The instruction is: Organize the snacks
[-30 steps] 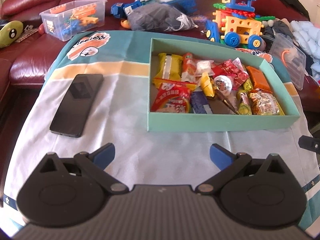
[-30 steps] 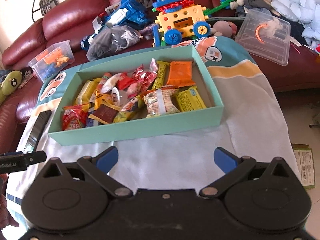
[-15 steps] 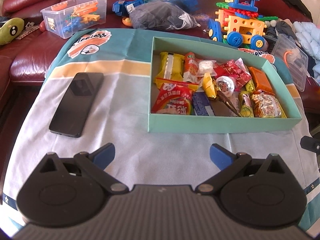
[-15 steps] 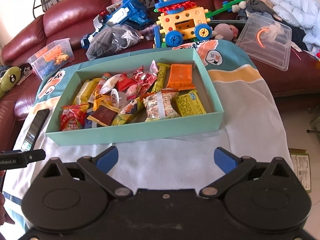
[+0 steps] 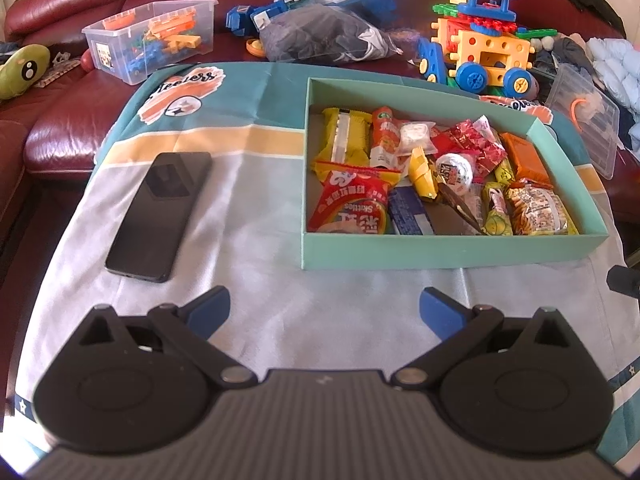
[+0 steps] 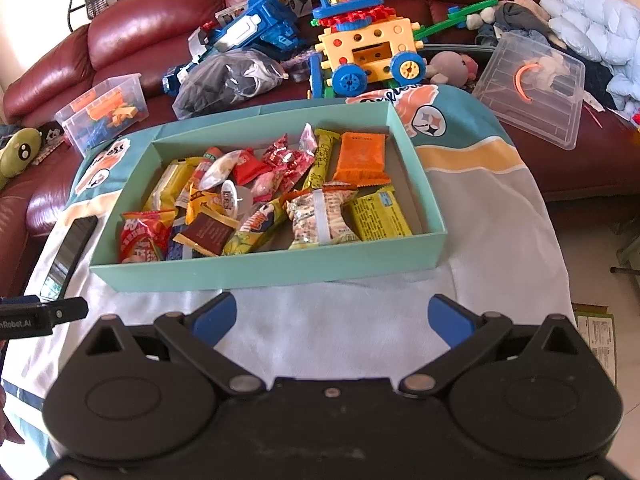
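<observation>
A shallow teal box [image 5: 440, 250] [image 6: 256, 270] sits on a cloth-covered table and holds several wrapped snacks. Among them are a red candy bag [image 5: 352, 204] [image 6: 142, 236], an orange pack [image 5: 524, 158] [image 6: 362, 158], a yellow bar [image 5: 344, 136] and a clear pack of crackers [image 6: 320, 218]. My left gripper [image 5: 324, 308] hovers open over the cloth just in front of the box, with nothing between its blue-tipped fingers. My right gripper [image 6: 332, 318] is also open and empty, near the box's front wall. No snack lies outside the box.
A black phone [image 5: 160, 212] [image 6: 70, 252] lies on the cloth left of the box. Behind the table a red sofa carries toy bricks in a clear tub [image 5: 152, 40], a block vehicle [image 6: 368, 56], a dark bag [image 5: 324, 38] and a clear lid [image 6: 532, 88].
Both views have drifted slightly, so the box sits a little lower and nearer in the right wrist view. Both grippers have stayed open and nothing was picked up.
</observation>
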Motion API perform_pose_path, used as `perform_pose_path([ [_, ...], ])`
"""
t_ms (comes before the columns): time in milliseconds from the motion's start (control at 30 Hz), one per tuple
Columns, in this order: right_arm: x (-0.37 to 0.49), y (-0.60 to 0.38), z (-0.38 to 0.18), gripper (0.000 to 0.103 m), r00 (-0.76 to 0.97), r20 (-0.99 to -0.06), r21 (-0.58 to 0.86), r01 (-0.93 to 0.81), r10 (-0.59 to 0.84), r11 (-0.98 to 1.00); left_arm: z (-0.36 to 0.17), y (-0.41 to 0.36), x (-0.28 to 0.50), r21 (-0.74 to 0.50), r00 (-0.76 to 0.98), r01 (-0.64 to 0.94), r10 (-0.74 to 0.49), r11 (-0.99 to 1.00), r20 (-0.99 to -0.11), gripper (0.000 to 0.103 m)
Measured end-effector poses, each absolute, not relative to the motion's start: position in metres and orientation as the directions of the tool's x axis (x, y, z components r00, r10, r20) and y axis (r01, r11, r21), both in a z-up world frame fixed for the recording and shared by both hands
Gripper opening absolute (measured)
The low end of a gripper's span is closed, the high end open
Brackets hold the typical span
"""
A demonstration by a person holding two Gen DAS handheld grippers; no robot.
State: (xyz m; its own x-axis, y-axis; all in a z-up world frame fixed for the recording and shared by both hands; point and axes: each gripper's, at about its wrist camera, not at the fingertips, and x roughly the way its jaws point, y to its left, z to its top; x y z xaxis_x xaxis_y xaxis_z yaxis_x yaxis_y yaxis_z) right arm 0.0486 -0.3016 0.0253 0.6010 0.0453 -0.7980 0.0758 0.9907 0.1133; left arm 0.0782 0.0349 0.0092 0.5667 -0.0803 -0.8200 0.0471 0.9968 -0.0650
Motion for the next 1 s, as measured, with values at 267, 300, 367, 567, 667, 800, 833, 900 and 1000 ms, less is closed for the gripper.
perform_pose_path([
  [267, 0.0493, -0.3008, 0.0269, 0.103, 0.605, -0.795, 0.106, 0.077, 0.038, 0.991, 0.0099, 0.0344, 0.0790, -0.056, 0.567, 0.049, -0.074, 0.997, -0.820, 0.103],
  [300, 0.0494, -0.3008, 0.0267, 0.103, 0.604, -0.796, 0.106, 0.077, 0.038, 0.991, 0.0096, 0.0345, 0.0789, -0.055, 0.568, 0.050, -0.074, 0.997, -0.820, 0.103],
  [367, 0.0493, -0.3004, 0.0264, 0.103, 0.602, -0.797, 0.106, 0.075, 0.040, 0.992, 0.0093, 0.0342, 0.0783, -0.050, 0.568, 0.053, -0.072, 0.997, -0.820, 0.103],
  [567, 0.0497, -0.3006, 0.0260, 0.103, 0.601, -0.798, 0.104, 0.077, 0.037, 0.992, 0.0092, 0.0331, 0.0773, -0.053, 0.569, 0.066, -0.081, 0.996, -0.819, 0.103],
  [667, 0.0499, -0.3008, 0.0260, 0.103, 0.601, -0.799, 0.105, 0.077, 0.037, 0.991, 0.0090, 0.0323, 0.0769, -0.057, 0.570, 0.074, -0.089, 0.996, -0.817, 0.103],
  [800, 0.0499, -0.3006, 0.0261, 0.103, 0.600, -0.799, 0.104, 0.078, 0.037, 0.992, 0.0088, 0.0310, 0.0766, -0.052, 0.568, 0.080, -0.089, 0.995, -0.818, 0.103],
  [833, 0.0496, -0.3008, 0.0256, 0.103, 0.600, -0.799, 0.103, 0.078, 0.036, 0.992, 0.0088, 0.0308, 0.0765, -0.050, 0.569, 0.080, -0.087, 0.996, -0.818, 0.103],
  [900, 0.0492, -0.3010, 0.0248, 0.103, 0.599, -0.800, 0.103, 0.079, 0.035, 0.992, 0.0091, 0.0299, 0.0764, -0.042, 0.570, 0.081, -0.081, 0.996, -0.817, 0.103],
  [1000, 0.0488, -0.3013, 0.0236, 0.103, 0.598, -0.801, 0.100, 0.079, 0.033, 0.992, 0.0096, 0.0283, 0.0759, -0.028, 0.574, 0.089, -0.074, 0.996, -0.816, 0.103],
])
